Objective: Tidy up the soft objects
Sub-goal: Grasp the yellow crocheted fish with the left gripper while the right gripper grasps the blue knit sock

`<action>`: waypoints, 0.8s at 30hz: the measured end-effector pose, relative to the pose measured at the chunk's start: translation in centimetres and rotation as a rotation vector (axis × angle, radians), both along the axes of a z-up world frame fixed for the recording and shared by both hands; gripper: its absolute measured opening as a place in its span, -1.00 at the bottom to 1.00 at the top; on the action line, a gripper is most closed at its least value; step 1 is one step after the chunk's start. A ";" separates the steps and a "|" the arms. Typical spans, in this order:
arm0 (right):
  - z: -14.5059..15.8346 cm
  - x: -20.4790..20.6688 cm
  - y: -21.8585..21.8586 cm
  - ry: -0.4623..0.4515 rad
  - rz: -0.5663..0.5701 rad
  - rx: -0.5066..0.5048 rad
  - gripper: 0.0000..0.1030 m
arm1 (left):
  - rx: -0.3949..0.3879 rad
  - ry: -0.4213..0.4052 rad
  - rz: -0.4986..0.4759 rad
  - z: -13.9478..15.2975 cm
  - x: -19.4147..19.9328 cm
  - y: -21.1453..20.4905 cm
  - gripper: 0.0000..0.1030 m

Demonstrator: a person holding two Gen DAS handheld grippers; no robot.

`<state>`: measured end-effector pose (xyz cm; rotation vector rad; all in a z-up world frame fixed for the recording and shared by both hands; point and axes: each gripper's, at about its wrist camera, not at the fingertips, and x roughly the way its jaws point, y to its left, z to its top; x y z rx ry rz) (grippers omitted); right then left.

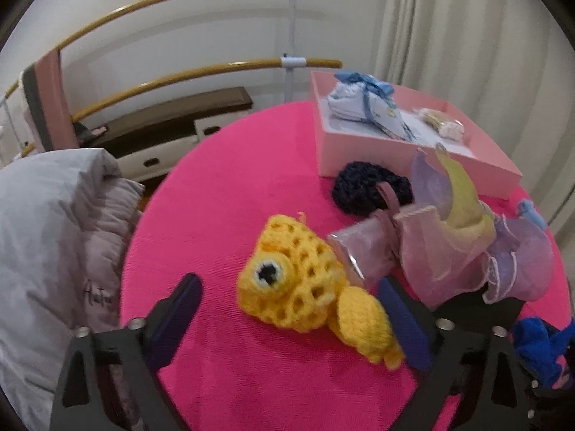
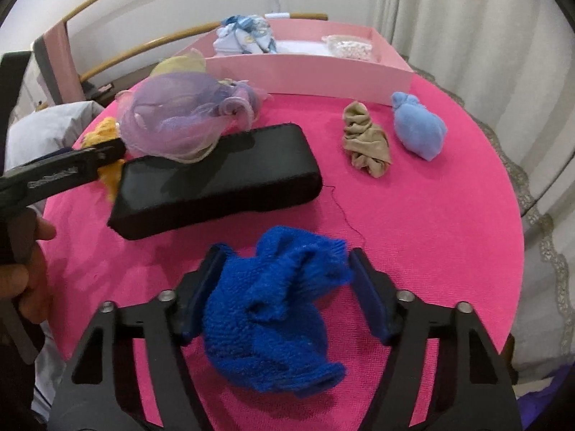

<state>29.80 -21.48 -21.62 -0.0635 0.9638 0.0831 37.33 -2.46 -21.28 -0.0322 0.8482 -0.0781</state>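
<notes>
A yellow crochet toy [image 1: 305, 287] lies on the pink round table [image 1: 222, 186], between the fingers of my open left gripper [image 1: 291, 309], closer to the right finger. My right gripper [image 2: 284, 287] has its fingers around a blue knitted cloth [image 2: 276, 309]; the left pad touches it, the right pad stands slightly off. A pink box [image 2: 309, 68] at the table's back holds a white-blue bundle [image 2: 248, 37] and a bag of beads [image 2: 350, 46]. A lilac organza pouch [image 2: 176, 122] lies on a black case [image 2: 222, 179].
A beige rolled stocking [image 2: 366, 140] and a light blue sock ball [image 2: 418, 125] lie to the right, before the box. A dark navy crochet piece [image 1: 370, 186] lies by the box. A grey jacket [image 1: 54, 233] hangs left of the table. Curtains stand at the right.
</notes>
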 end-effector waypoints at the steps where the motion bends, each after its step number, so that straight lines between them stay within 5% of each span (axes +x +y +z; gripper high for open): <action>1: 0.0 -0.1 0.0 -0.003 0.002 0.001 -0.03 | -0.008 0.007 -0.014 -0.1 0.1 0.0 0.48; 2: 0.1 -0.2 0.0 -0.007 0.006 0.007 -0.28 | -0.022 0.015 -0.031 -0.2 0.1 -0.1 0.31; 8: 0.3 -0.6 0.2 -0.014 0.012 0.023 -0.36 | -0.052 0.024 -0.065 -0.1 0.1 -0.1 -0.13; 24: 2.1 -1.4 -0.9 -0.048 -0.006 0.078 -0.40 | -0.035 -0.012 -0.044 2.9 -4.7 1.0 -0.37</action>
